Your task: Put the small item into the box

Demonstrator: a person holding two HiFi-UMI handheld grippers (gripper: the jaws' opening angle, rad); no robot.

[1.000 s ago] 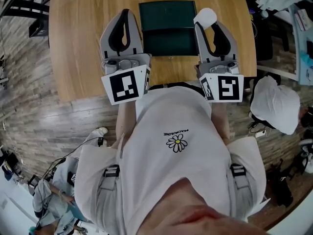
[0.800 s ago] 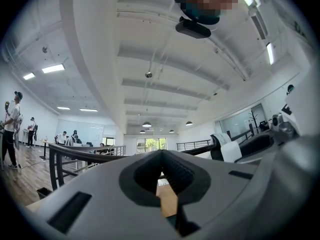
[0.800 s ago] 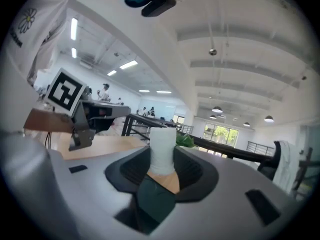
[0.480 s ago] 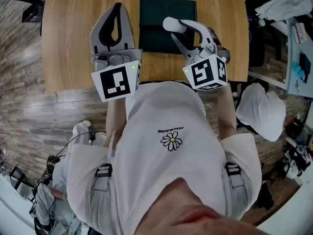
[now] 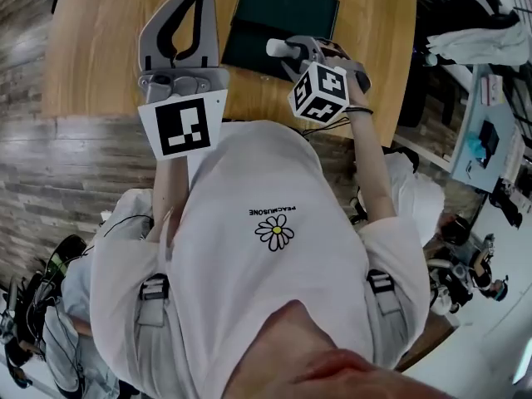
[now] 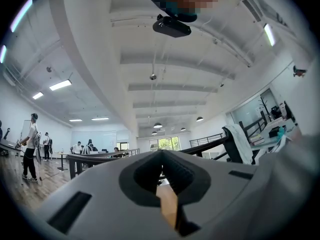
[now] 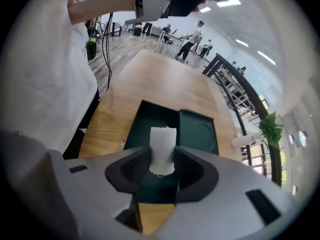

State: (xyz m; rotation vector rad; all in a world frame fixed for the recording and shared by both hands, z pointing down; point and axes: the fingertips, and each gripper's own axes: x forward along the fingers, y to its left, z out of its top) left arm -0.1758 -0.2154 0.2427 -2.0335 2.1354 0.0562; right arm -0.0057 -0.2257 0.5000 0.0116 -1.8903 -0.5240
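The small item (image 7: 163,146), a white, soft-looking stub, stands upright at the centre of the right gripper view, pinched between the jaws of the right claw (image 7: 161,165). Behind it the box (image 7: 150,118), dark green and flat, lies open on the table (image 7: 155,79), its two halves side by side.

Open-plan office or lab hall, by the look of it. High above the left claw (image 6: 161,153): white ceiling (image 6: 175,59), strip lights (image 6: 60,85), hanging lamps (image 6: 157,125). Far ahead of it: people (image 6: 31,144) at desks, windows (image 6: 167,143) at the back. Beyond the right claw (image 7: 162,156): long wooden table (image 7: 165,84), plank floor (image 7: 120,49), more people (image 7: 192,36) at a bench. Off to that claw's right: black railing (image 7: 235,91), potted plant (image 7: 272,129).
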